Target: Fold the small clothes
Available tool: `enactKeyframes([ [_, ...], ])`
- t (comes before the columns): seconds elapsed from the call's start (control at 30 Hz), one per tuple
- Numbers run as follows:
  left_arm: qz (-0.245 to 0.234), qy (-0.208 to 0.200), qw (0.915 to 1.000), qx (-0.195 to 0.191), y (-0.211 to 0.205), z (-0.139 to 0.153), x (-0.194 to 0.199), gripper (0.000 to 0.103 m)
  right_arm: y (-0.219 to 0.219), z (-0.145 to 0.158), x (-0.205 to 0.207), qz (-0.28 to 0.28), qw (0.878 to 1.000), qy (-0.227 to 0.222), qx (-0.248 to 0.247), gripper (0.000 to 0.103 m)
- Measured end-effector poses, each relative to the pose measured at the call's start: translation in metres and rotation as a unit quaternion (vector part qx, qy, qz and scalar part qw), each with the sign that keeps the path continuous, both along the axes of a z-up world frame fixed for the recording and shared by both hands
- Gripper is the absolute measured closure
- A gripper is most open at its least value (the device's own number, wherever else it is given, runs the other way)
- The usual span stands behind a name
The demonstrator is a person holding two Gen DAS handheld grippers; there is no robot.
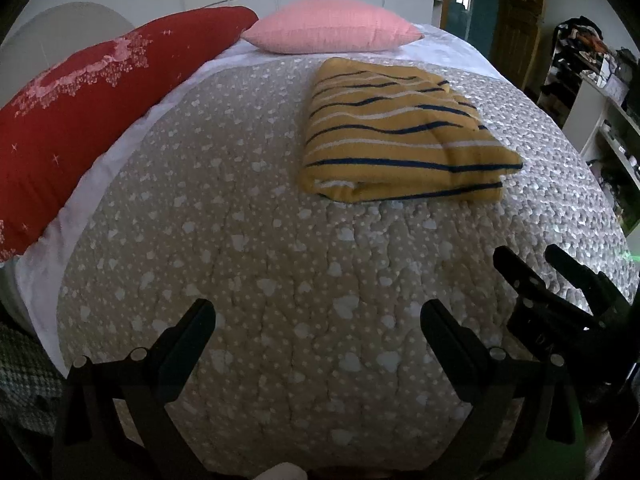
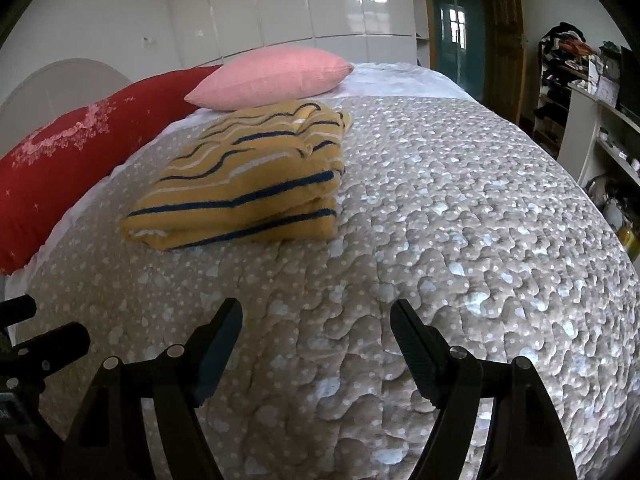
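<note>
Two tongs, left tongs [image 1: 318, 322] and right tongs [image 2: 316, 320], spread apart, empty | striped garment [image 1: 400, 136] lies folded on bed [image 1: 280, 280], well ahead | step: fold apparently complete | next: fetch another piece, if any.

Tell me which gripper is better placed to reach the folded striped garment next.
Probably the left gripper: the yellow striped garment lies nearly straight ahead of its open fingers. For the right gripper, also open and empty, the garment sits off to the left.
</note>
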State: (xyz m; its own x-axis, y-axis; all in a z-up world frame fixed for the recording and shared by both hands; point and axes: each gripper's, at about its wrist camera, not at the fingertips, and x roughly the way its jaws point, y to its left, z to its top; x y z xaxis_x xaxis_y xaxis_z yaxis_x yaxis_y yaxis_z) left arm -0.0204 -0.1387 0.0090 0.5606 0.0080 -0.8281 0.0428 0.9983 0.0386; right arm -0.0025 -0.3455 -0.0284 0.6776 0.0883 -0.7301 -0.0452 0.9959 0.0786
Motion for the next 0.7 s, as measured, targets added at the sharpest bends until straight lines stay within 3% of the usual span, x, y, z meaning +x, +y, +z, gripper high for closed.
enactKeyframes([
  [0.7,0.0,0.011,0.9999,-0.006,0.0015,-0.0075,0.0018,0.001,0.0045,-0.0046,-0.0003,0.003,1.0,0.005,-0.003,0.021],
])
